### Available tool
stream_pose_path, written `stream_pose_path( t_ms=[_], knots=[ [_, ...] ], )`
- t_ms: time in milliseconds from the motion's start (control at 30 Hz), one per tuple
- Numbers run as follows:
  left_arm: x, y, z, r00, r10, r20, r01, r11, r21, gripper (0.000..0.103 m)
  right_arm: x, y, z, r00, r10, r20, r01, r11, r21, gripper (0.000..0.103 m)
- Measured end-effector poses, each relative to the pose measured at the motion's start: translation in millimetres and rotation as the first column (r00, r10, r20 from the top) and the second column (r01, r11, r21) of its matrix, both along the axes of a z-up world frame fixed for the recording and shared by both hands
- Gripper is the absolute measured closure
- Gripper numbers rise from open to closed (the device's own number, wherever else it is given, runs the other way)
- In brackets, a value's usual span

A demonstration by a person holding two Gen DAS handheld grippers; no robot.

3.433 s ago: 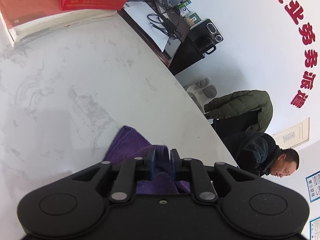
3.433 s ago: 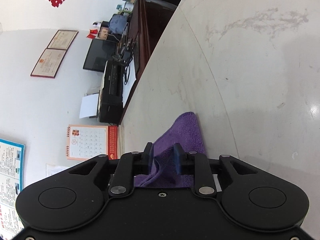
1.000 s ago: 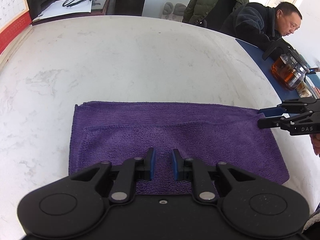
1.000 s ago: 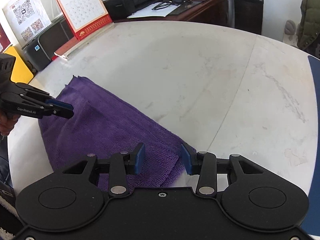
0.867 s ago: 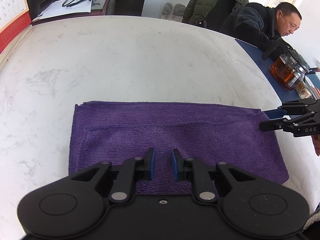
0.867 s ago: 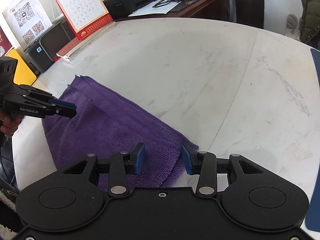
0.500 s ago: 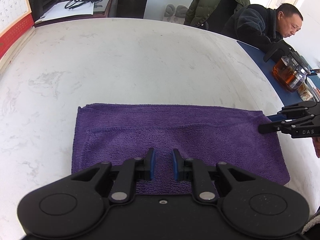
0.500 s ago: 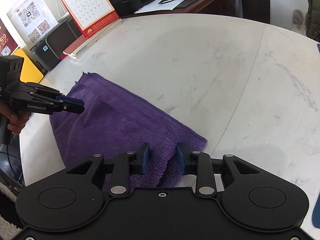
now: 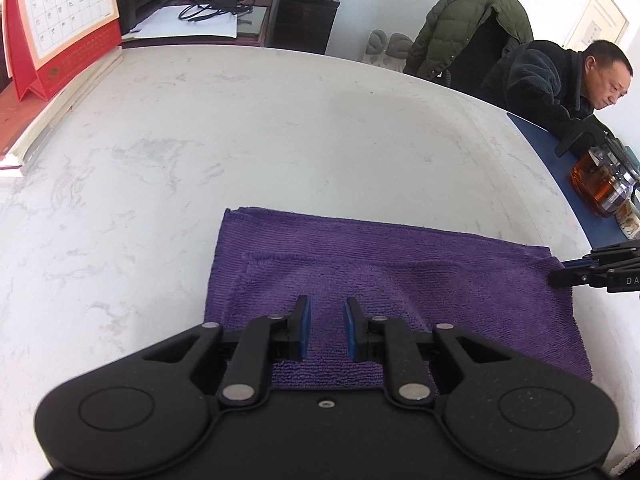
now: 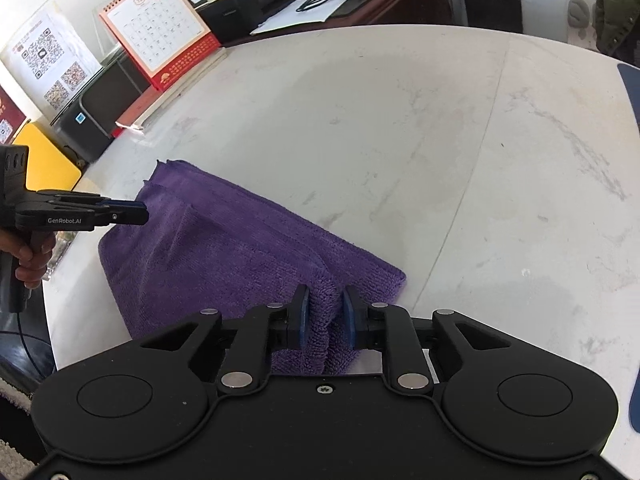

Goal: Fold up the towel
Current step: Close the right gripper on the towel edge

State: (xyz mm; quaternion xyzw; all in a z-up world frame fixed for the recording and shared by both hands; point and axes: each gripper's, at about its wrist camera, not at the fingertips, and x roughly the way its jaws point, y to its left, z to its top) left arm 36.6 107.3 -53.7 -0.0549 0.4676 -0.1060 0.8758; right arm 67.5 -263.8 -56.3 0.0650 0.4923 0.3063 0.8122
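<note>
The right gripper (image 10: 323,312) is pinching the towel (image 10: 224,256): a ridge of purple cloth is bunched up between its blue pads (image 10: 301,320), which press on it at the towel's near right corner. From the left wrist view this same gripper (image 9: 560,276) shows as a narrow black tip meeting the towel's (image 9: 400,272) right edge.

The left gripper (image 9: 326,320) has its jaws nearly together, with a small gap between the pads (image 9: 304,328). Purple cloth fills the gap behind them, but whether the pads press on any of it cannot be told from this view. In the right wrist view that gripper (image 10: 138,212) sits at the towel's far left corner, its tip over the cloth edge, and a hand (image 10: 34,256) holds its grip.

The towel lies on the white marble table (image 9: 280,128), near the front edge, folded into a long rectangle with a second layer visible on top. It is mostly flat, lifted only where the right gripper pinches it.

At the table's far left a red desk calendar (image 9: 60,20) stands on books. At the far right a person (image 9: 552,80) in a dark jacket sits by a glass teapot (image 9: 600,184).
</note>
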Motion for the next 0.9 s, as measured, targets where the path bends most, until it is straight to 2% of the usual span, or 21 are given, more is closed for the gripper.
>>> stream_pose_path(
  t_ms=[133, 267, 467, 600, 767, 900],
  knots=[
    [0, 0, -1, 1.0, 0.004, -0.004, -0.004, 1.0, -0.002, 0.087, 0, -5, -3, 0.999, -0.024, -0.037, 0.026, 0.999, 0.042, 0.084],
    [0, 0, -1, 1.0, 0.003, -0.001, -0.003, 1.0, -0.002, 0.087, 1, -2, 1, 1.0, 0.006, -0.027, -0.003, 0.994, 0.111, 0.083],
    [-3, 2, -2, 1.0, 0.005, 0.001, -0.005, 1.0, -0.001, 0.087, 6, -1, -3, 0.999, -0.023, -0.033, 0.025, 0.998, 0.052, 0.081],
    [-3, 2, -4, 1.0, 0.009, -0.003, -0.009, 1.0, -0.003, 0.086, 3, -2, -5, 0.998, -0.015, -0.053, 0.018, 0.998, 0.059, 0.07],
    [-3, -1, -3, 1.0, -0.003, 0.002, 0.003, 1.0, 0.001, 0.086, 0, 3, -3, 0.999, 0.004, -0.04, -0.001, 0.997, 0.08, 0.069],
    [1, -5, 1, 0.999, -0.025, 0.024, 0.025, 1.0, 0.017, 0.086, 0, 14, -1, 0.999, 0.04, -0.003, -0.04, 0.999, 0.033, 0.07]
  ],
)
